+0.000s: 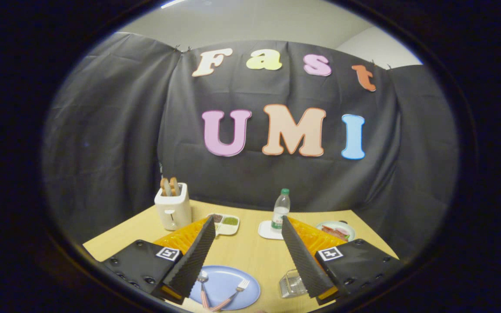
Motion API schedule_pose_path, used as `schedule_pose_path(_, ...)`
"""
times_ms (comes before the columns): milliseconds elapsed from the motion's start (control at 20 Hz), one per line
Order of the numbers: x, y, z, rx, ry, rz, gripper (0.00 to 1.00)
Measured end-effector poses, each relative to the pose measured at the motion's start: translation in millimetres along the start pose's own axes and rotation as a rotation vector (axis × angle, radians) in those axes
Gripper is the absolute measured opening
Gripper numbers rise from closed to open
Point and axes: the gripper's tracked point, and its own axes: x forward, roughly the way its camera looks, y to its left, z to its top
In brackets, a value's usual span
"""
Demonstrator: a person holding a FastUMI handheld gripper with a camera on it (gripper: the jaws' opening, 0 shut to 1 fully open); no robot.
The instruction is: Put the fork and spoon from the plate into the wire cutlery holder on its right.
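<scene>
Gripper (pixel 247 237) open above wood table (pixel 242 254) w/ plate (pixel 228 284), holder (pixel 292 284).

You are working in a staged recording booth, not a real kitchen. Black cloth (pixel 115 143) hangs as a wall behind and to the sides of your wooden table (pixel 246 252), with a plain white room wall (pixel 250 21) above it. The table is set like a breakfast scene: a toaster (pixel 173 208) with toast at the far left, a divided dish (pixel 226 223), a water bottle (pixel 281 208) on a coaster, and a plate of food (pixel 336 230) at the far right.
</scene>
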Motion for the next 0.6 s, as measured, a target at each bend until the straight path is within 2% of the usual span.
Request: schedule_pose_path(600, 3.0, 12.7, -158.0, 0.07, 0.479, 0.029, 0.99)
